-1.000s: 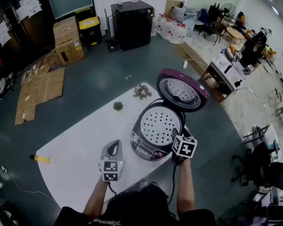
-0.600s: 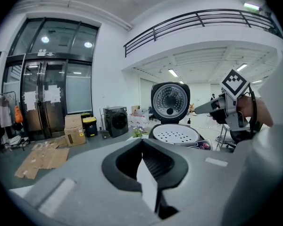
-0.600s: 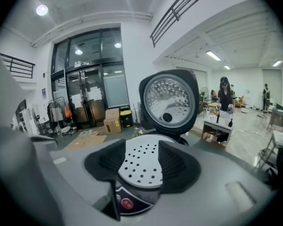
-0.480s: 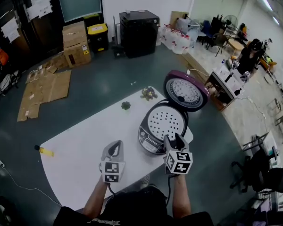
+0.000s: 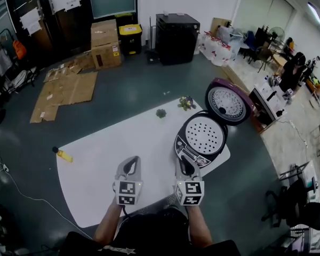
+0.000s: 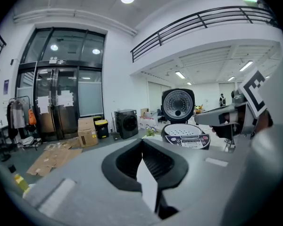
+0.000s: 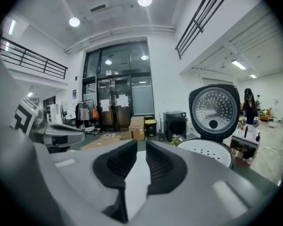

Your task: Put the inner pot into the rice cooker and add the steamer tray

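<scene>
One rice cooker (image 5: 194, 151) stands at the right end of the white table (image 5: 101, 161), its purple lid (image 5: 228, 104) swung up and open. One perforated white steamer tray (image 5: 204, 135) lies in its mouth and covers whatever is beneath.

There are two grippers, both over the table's near edge and short of the cooker. The right gripper (image 5: 185, 162) is just in front of the control panel; its jaws have just been closing and now stand a narrow slit apart with nothing between them. The left gripper (image 5: 129, 164) is beside it over bare tabletop, jaw tips together and empty.

Two small plants (image 5: 161, 112) (image 5: 186, 103) sit at the table's far edge. A yellow object (image 5: 64, 156) lies on the grey floor (image 5: 128, 87). Farther off are flattened cardboard (image 5: 66, 89), two stacked boxes (image 5: 106, 44), a yellow-lidded bin (image 5: 129, 36) and a black cabinet (image 5: 176, 32).
</scene>
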Motion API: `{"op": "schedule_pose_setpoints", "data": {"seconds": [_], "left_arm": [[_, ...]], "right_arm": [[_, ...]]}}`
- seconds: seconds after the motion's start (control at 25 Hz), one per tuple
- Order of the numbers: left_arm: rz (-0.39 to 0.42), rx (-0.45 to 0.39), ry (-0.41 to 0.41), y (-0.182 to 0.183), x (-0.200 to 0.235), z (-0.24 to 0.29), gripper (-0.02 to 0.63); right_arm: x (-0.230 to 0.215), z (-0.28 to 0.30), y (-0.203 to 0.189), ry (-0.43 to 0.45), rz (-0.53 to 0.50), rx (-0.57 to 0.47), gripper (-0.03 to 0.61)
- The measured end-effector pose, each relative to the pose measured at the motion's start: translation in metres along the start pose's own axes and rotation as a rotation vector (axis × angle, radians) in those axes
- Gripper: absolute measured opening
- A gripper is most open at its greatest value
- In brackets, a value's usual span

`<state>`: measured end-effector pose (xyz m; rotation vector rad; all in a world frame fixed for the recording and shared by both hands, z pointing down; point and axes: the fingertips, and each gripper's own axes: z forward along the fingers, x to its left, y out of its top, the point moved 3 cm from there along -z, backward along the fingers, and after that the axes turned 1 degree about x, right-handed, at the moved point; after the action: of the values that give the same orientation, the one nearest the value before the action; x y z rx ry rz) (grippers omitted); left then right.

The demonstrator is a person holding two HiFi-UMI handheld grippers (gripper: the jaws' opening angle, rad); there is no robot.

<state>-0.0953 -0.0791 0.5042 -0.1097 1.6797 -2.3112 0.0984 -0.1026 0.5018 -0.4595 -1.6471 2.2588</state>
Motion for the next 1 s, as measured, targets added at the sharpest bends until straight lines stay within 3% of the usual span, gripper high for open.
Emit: {"op": "schedule_pose_setpoints", "data": {"seconds": [0.28, 0.6, 1.0], "left_arm": [[-0.017, -0.004, 0.088, -0.022, 0.037, -0.052, 0.011], [-0.054, 0.016, 0.231, -0.052, 0.083, -0.116, 0.011], [-0.091, 0.03, 0.321, -0.065, 0.101, -0.156, 0.011]], "right_arm": [[0.079, 0.004, -0.013, 0.123, -0.062, -0.009, 0.008], [0.157, 0.006, -0.022, 0.284, -0.146, -0.004, 0.006], [0.202, 0.005, -0.024, 0.394, -0.186, 0.009, 0.006]]}}
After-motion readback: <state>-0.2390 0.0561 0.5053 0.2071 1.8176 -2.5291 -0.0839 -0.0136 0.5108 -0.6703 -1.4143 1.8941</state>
